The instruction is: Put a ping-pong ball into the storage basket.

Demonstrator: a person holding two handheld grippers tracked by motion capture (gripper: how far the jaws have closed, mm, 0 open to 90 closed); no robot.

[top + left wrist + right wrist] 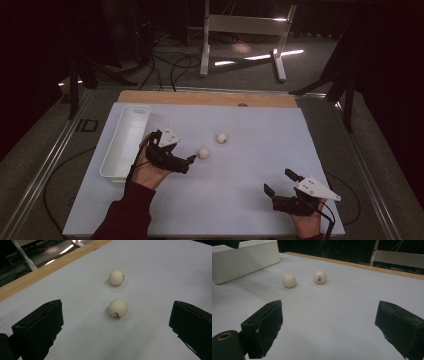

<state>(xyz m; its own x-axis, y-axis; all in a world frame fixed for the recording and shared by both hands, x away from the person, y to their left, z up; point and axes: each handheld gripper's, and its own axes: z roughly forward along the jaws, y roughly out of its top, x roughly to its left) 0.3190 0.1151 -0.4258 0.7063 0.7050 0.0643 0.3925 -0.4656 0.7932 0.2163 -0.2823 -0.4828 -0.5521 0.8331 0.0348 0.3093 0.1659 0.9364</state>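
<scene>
A pale sheet [240, 200] covers the table, with a wood strip [200, 97] along its far edge. Two white balls lie near the middle. In the high view the near ball [203, 153] sits at about 7 o'clock from the far ball [221, 137], close by but not touching. Being round, they have no long axis; the line through the pair runs from 7 to 1 o'clock. The near ball's dark print [117, 314] faces the left gripper's camera, low on the ball.

A long white bin [125, 142] lies at 9 o'clock from the balls, near the sheet's left edge, its long axis running roughly 12 to 6 o'clock, tipped slightly toward 1.

The left gripper [189, 161] points toward 3 o'clock, its tip just beside the near ball and at its 9 o'clock. Its jaws are spread wide and hold nothing; in the left gripper view the near ball [118, 308] lies ahead between them, the far ball [116, 277] beyond it.

The right gripper [281, 182] rests at about 5 o'clock from the balls, well apart, pointing toward 11 o'clock. Its jaws are also released and empty. In the right gripper view both balls [289, 280] [320, 276] lie ahead, the bin [244, 260] at upper left.
</scene>
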